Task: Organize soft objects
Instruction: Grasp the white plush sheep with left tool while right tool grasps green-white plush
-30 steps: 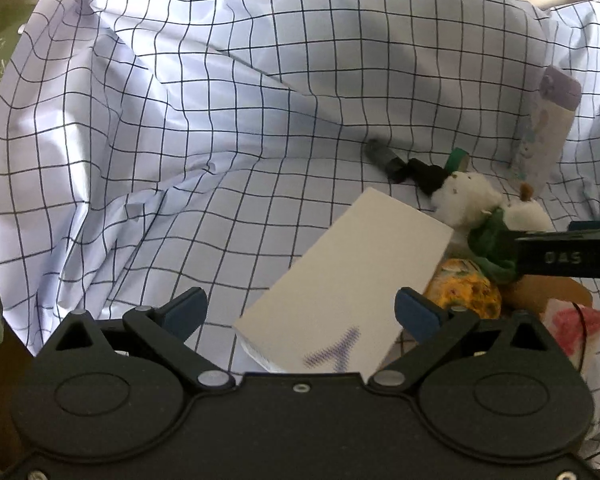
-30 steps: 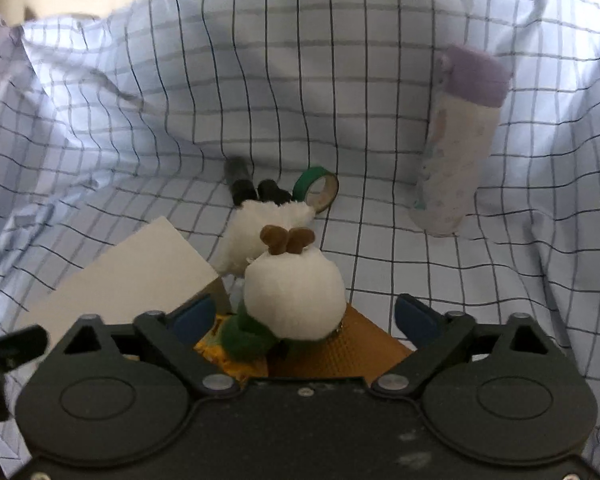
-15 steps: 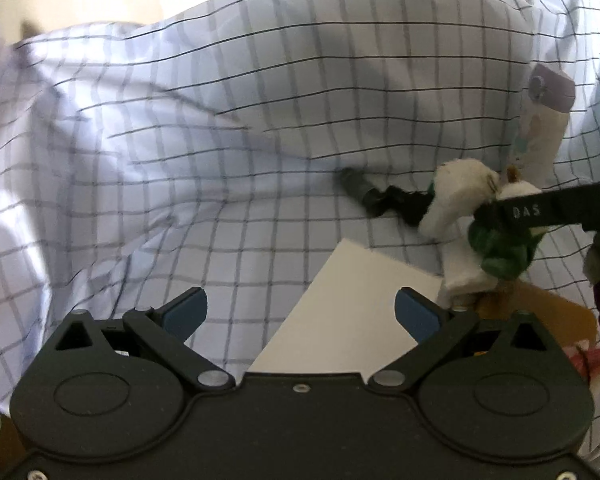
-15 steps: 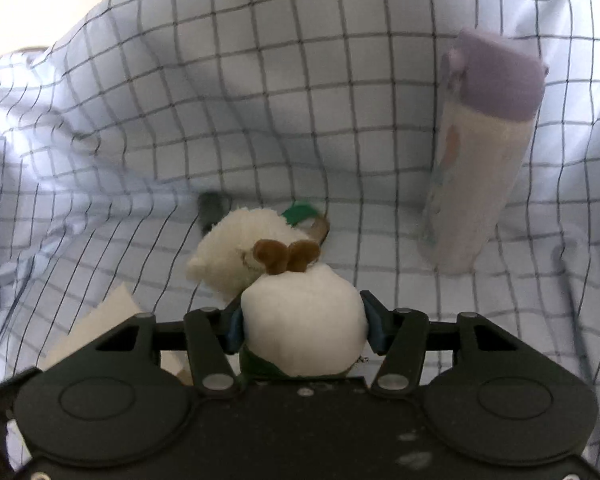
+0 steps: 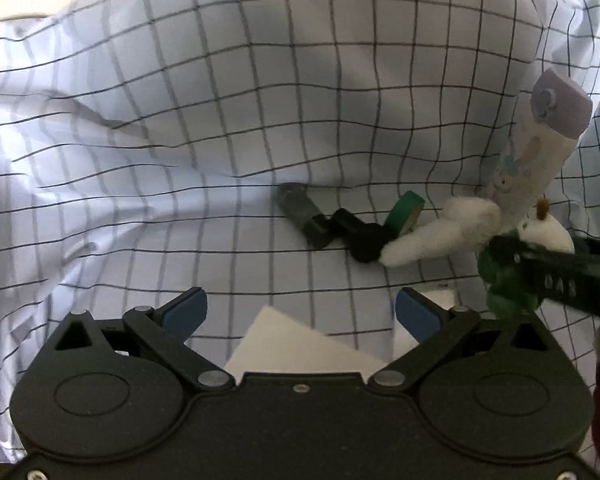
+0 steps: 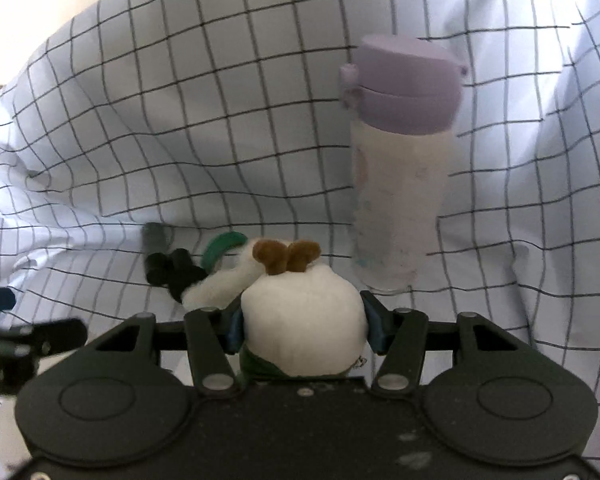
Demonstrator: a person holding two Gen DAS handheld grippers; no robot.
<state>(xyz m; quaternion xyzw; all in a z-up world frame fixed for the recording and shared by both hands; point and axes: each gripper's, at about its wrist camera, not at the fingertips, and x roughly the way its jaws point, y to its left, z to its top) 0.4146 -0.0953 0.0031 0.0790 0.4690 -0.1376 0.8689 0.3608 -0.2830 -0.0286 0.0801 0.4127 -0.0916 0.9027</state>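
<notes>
A white plush toy (image 6: 304, 312) with brown antlers and a green scarf is clamped between the blue pads of my right gripper (image 6: 302, 330), held above the checked cloth. In the left wrist view the same plush toy (image 5: 460, 228) hangs at the right, with the right gripper's arm across it. My left gripper (image 5: 300, 312) is open and empty, its blue pads wide apart above a white box (image 5: 300, 348).
A tall bottle with a purple lid (image 6: 400, 168) stands on the checked cloth (image 6: 220, 140) behind the plush; it also shows in the left wrist view (image 5: 540, 152). A grey and black tool (image 5: 324, 224) and a green tape roll (image 5: 404, 212) lie mid-cloth.
My right gripper has shut on the plush toy and lifted it off the pile. My left gripper has moved forward over the white box, still open.
</notes>
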